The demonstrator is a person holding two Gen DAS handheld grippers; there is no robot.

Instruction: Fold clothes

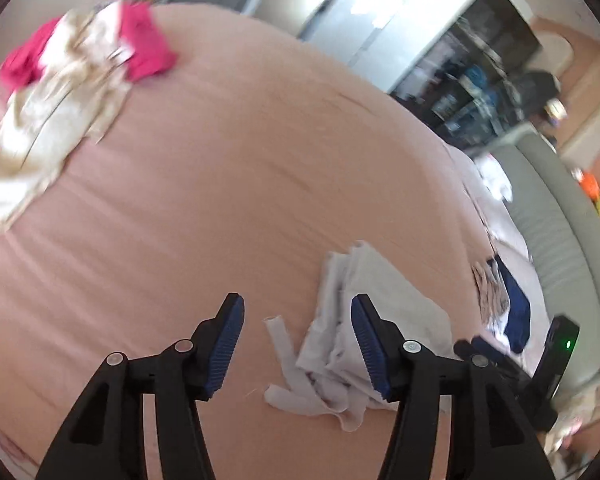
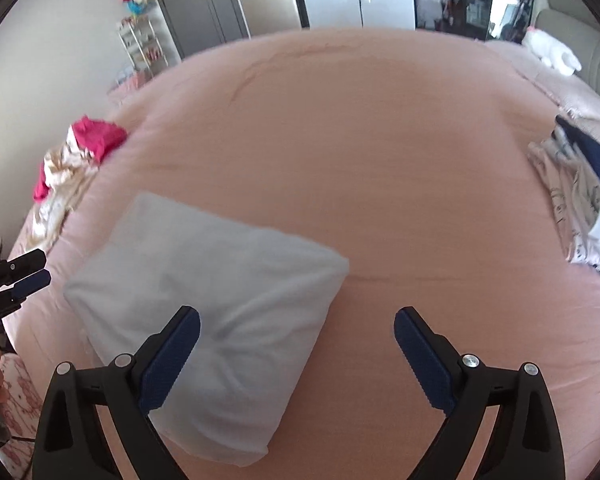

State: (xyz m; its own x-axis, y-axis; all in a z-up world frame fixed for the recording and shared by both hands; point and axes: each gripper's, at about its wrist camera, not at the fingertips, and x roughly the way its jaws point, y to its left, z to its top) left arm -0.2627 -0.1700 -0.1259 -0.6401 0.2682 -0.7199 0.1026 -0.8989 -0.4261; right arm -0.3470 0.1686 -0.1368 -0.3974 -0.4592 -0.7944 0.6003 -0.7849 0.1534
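Both tongs hang spread and empty over a pink bed (image 2: 380,152): a pale folded garment (image 2: 204,312) lies just ahead-left of the right tongs (image 2: 297,344) and between the left tongs' (image 1: 297,342) tips, looking light, limp, best pinched at an edge.

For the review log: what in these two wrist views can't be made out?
- Pink and cream pile, left wrist view: motion blur, garment count unclear.
- Dark blue and printed clothes, right wrist view: cut by the frame edge.
- Folded white garment: its near part is hidden behind the right gripper.
- Shelf contents: blurred, too small.
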